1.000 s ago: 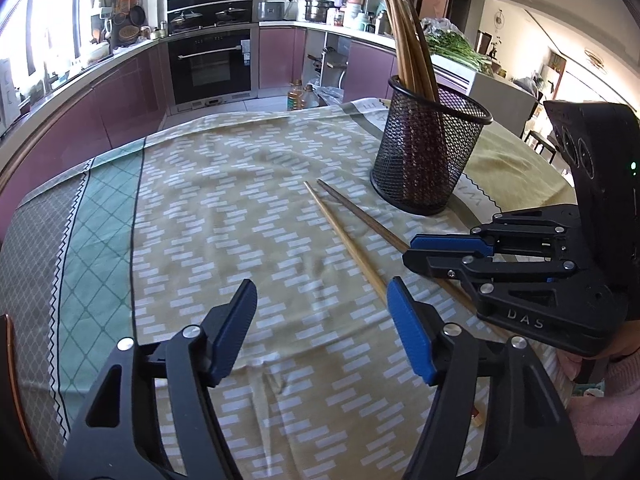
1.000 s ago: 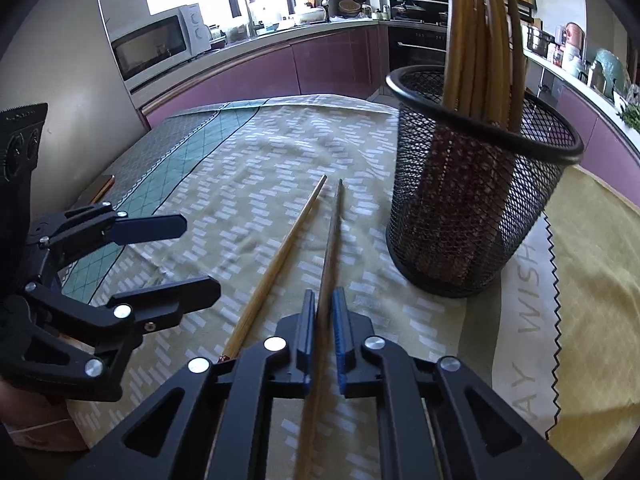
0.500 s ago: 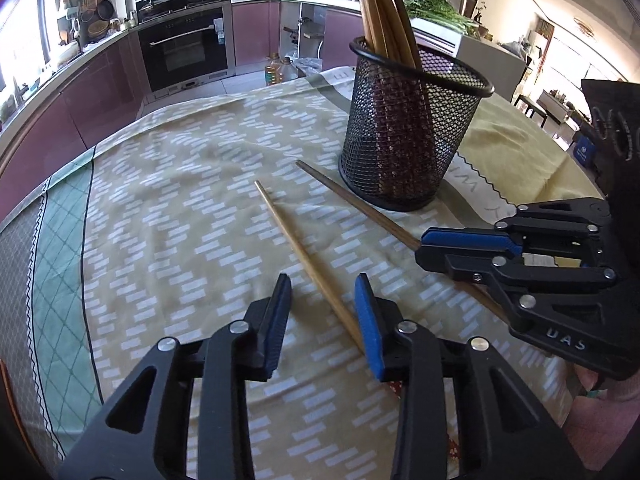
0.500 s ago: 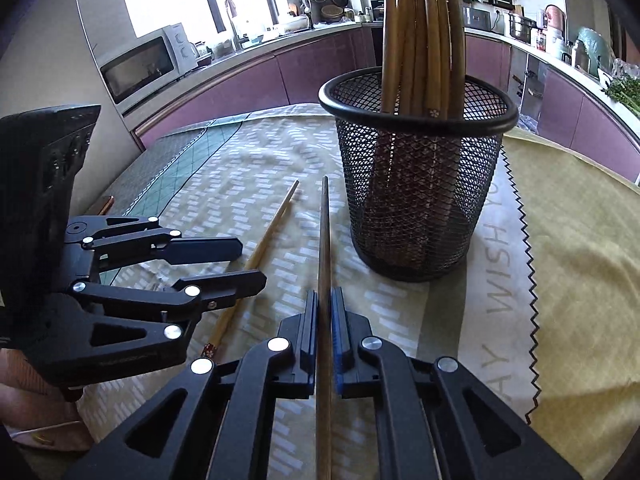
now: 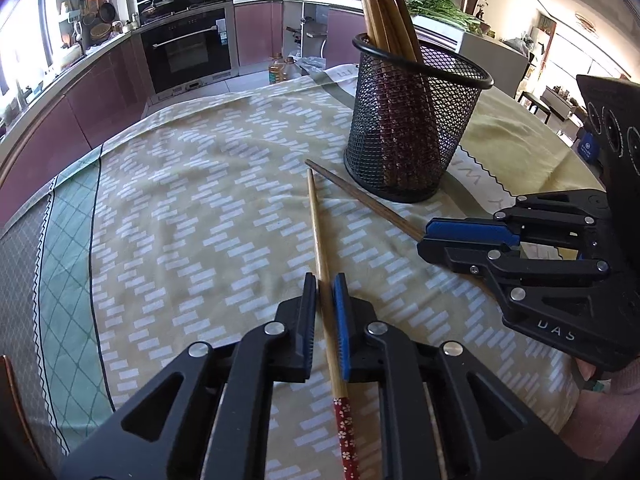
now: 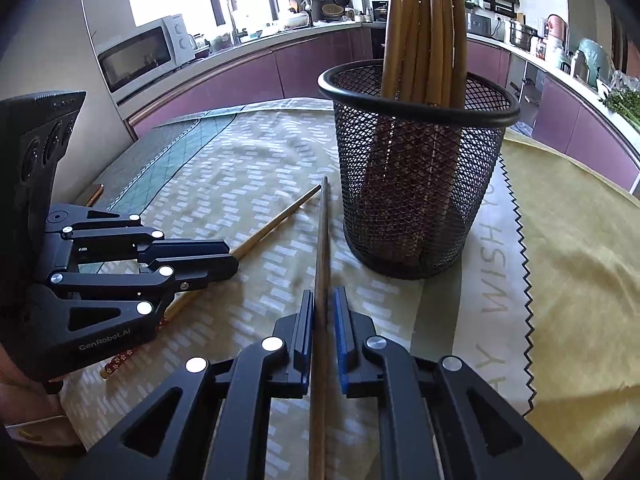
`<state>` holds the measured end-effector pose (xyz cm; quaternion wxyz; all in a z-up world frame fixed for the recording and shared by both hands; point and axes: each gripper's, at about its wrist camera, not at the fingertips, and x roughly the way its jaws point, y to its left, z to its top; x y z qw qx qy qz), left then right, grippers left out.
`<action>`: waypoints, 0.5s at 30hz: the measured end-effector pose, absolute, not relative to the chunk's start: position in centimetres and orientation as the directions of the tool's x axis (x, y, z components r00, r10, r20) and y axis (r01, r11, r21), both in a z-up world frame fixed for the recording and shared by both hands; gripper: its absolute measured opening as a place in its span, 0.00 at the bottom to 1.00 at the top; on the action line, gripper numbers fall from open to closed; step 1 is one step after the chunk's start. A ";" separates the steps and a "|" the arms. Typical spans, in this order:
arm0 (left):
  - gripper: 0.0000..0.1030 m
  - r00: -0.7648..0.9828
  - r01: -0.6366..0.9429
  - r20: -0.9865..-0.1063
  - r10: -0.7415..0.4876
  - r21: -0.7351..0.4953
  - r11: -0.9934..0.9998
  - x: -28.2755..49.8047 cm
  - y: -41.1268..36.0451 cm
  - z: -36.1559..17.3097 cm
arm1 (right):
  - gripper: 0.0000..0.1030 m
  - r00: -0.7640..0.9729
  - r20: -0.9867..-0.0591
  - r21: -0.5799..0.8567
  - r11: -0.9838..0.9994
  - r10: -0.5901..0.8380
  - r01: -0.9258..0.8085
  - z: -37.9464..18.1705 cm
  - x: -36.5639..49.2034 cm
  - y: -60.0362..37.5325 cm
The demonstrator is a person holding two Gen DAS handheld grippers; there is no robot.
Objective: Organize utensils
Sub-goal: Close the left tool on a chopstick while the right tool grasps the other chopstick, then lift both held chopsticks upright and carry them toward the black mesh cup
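Left wrist view shows the left tool (image 5: pixel 325 280) clamped on a pale chopstick (image 5: pixel 318 232) lying on the counter (image 5: pixel 200 208); the right tool (image 6: pixel 323 294) grips a darker chopstick (image 6: pixel 322 240) beside the mesh holder (image 6: pixel 416 184). The long sticks could cross or catch its rim. Readable writing: "GenRobot.AI", "WISH".

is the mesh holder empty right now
No, the mesh holder has a bundle of chopsticks standing upright in it.
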<state>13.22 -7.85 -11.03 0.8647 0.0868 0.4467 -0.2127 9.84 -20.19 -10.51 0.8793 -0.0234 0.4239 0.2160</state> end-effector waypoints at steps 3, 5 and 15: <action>0.11 0.514 0.444 -0.810 -0.283 -0.031 0.895 13.3 -8.1 -11.0 | 0.08 0.546 -0.753 0.150 0.905 0.366 -0.398 -10.5 9.9 -20.3; 0.09 0.519 0.441 -0.808 -0.280 -0.027 0.897 13.2 -8.2 -11.0 | 0.06 0.548 -0.750 0.161 0.906 0.371 -0.392 -10.5 9.8 -20.4; 0.07 0.543 0.420 -0.785 -0.299 -0.055 0.906 12.2 -7.3 -10.1 | 0.06 0.578 -0.708 0.198 0.900 0.405 -0.389 -9.3 8.8 -21.3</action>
